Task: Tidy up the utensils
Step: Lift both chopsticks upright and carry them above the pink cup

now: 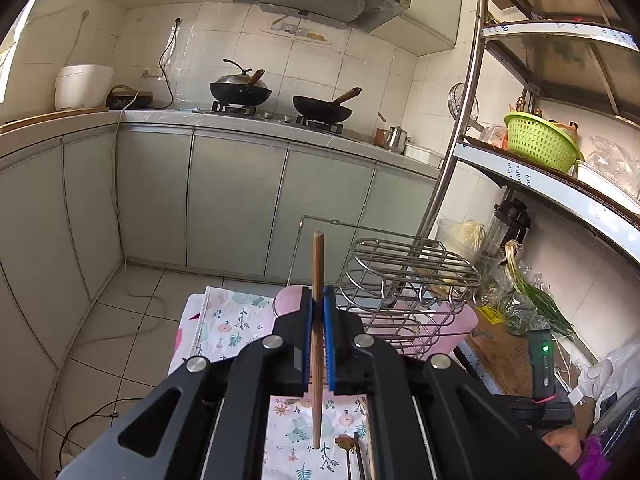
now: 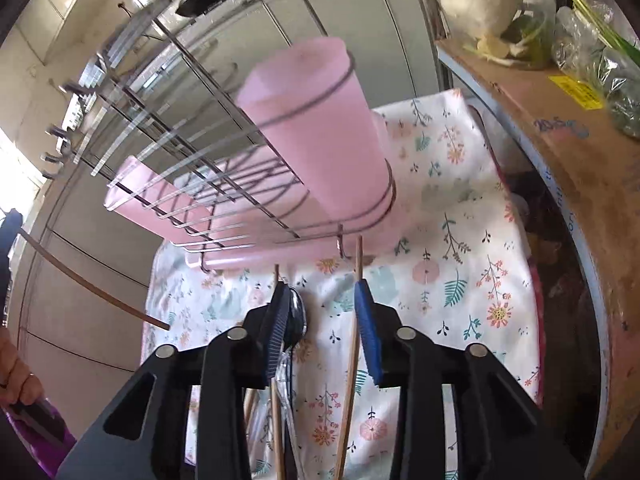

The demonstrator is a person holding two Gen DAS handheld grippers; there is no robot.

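Note:
My left gripper is shut on a brown wooden chopstick, held upright above the floral cloth. The same chopstick shows at the left of the right wrist view. A wire utensil rack with pink cups stands just right of it. My right gripper is open and empty, low over the cloth, in front of the rack and its pink cup. Between its fingers lie a chopstick, another chopstick and a clear plastic spoon.
A metal shelf unit with a green basket and greens stands at the right. Kitchen cabinets and a stove with two woks are beyond. A cardboard-lined shelf edge borders the cloth on the right.

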